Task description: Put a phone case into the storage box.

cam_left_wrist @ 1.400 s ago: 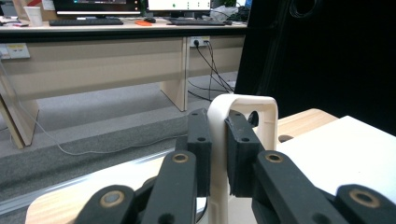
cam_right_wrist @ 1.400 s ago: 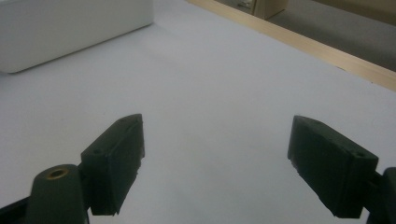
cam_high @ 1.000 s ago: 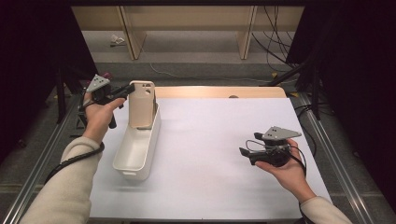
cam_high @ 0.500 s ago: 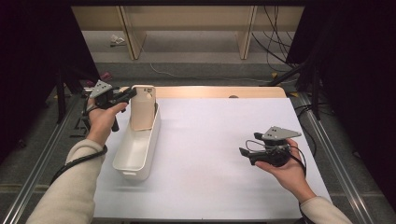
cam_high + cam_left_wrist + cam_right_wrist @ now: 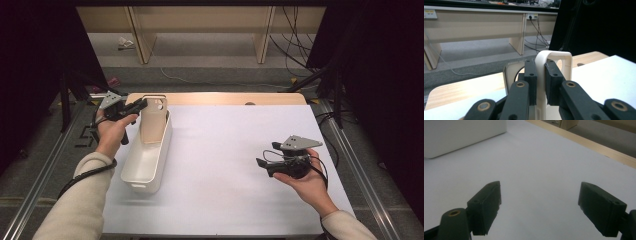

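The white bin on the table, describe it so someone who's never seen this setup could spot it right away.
On the white table, look to its left side, next to the person's left hand. There lies a long, narrow white bin, open on top, with a tall handle end with a cut-out, which the left gripper clamps. The right gripper is open over bare table.

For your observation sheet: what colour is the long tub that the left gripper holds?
The tub is plain white to cream, clearest in the high view.

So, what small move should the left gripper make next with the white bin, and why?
Probably lower the bin flat onto the table before letting go. The left gripper is shut on its handle end, and that end looks slightly raised in the high view.
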Tool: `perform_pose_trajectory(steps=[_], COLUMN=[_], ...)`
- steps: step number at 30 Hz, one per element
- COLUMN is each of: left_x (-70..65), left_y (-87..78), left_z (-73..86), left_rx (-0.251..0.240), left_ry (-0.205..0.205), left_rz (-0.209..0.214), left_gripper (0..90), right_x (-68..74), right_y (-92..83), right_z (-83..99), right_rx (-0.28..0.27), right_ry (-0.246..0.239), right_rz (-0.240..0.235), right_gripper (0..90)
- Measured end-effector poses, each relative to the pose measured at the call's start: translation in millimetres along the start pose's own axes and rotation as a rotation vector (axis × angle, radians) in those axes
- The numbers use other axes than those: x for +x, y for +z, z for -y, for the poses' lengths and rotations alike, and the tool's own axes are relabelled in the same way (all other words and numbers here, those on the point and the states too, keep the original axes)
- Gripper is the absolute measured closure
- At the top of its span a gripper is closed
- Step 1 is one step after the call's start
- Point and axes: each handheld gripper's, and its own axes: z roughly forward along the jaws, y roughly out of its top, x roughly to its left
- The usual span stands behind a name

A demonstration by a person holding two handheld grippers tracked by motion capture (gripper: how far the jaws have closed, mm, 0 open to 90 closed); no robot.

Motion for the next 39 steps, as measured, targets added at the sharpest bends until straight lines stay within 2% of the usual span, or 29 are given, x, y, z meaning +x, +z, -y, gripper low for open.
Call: perform_pose_trajectory(steps=[15,25,28,32,39], left_x=[2.8,5.3,6.4,7.1,7.7], left_y=[4.3,6.4,7.6,9.0,12.0], left_z=[8.6,7.9,6.9,4.7,3.9], left_rx=[0.016,0.029,0.043,0.079,0.112], left_ry=[-0.008,-0.007,-0.004,0.027,0.028], left_rz=[-0.016,-0.029,-0.030,-0.052,-0.085], left_gripper=[81.1,80.4,79.7,78.4,76.4], right_x=[-0.2,-0.2,-0.1,-0.3,-0.2], right_y=[0.0,-0.1,-0.2,-0.1,-0.1], right_z=[0.0,-0.1,-0.2,-0.1,-0.1], right_rx=[0.000,-0.001,-0.002,-0.001,-0.001], right_ry=[-0.001,-0.002,-0.002,-0.001,-0.001], right_rz=[-0.001,-0.001,0.000,-0.002,-0.002], right_gripper=[19.5,19.5,19.5,19.5,19.5])
